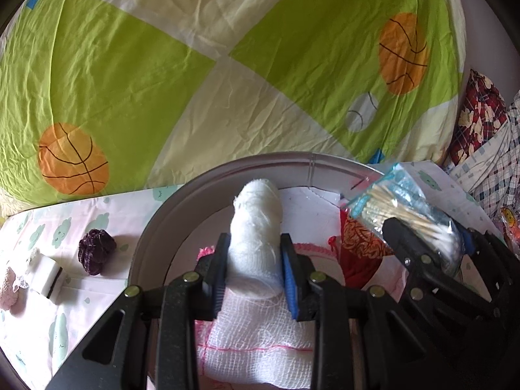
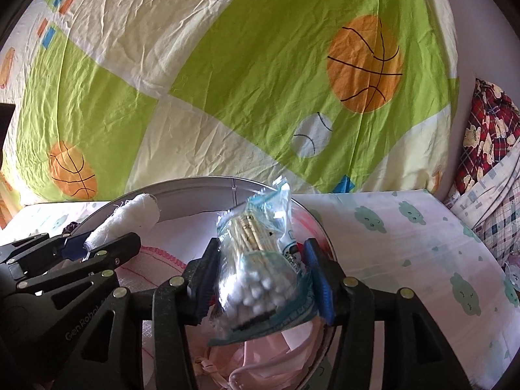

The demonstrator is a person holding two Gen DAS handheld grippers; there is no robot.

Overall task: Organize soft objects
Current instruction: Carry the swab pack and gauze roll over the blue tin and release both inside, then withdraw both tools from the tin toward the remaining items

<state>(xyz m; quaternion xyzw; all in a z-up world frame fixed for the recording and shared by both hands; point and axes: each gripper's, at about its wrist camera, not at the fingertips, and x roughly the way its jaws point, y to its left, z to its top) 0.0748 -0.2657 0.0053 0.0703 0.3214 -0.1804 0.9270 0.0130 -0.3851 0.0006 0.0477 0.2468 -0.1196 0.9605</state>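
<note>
While both my claws hover over a round grey metal basin [image 1: 169, 201] on a pale cloth printed with green clouds [image 2: 406, 243], my left claw [image 1: 253, 269] is clenched on a white roll of gauze bandage [image 1: 256, 227], its blue-padded fingers [image 1: 289, 279] pressing both sides. My right claw [image 2: 263, 279] has a clear plastic bag of wooden-stemmed cotton swabs [image 2: 260, 260] between its fingers; the left pad touches the bag, but a small gap shows at the right pad, so the grip looks loosened. Inside the basin lie white gauze cloth with pink stitching [image 1: 256, 341], a red patterned item [image 1: 360, 240] and pink fabric [image 2: 269, 364]. Left of the basin, on the cloth, sit a dark purple crinkled scrunchie [image 1: 96, 250] and a white sponge block [image 1: 47, 276]. Behind everything hangs a green-and-cream sheet with orange basketballs [image 1: 227, 65].
</note>
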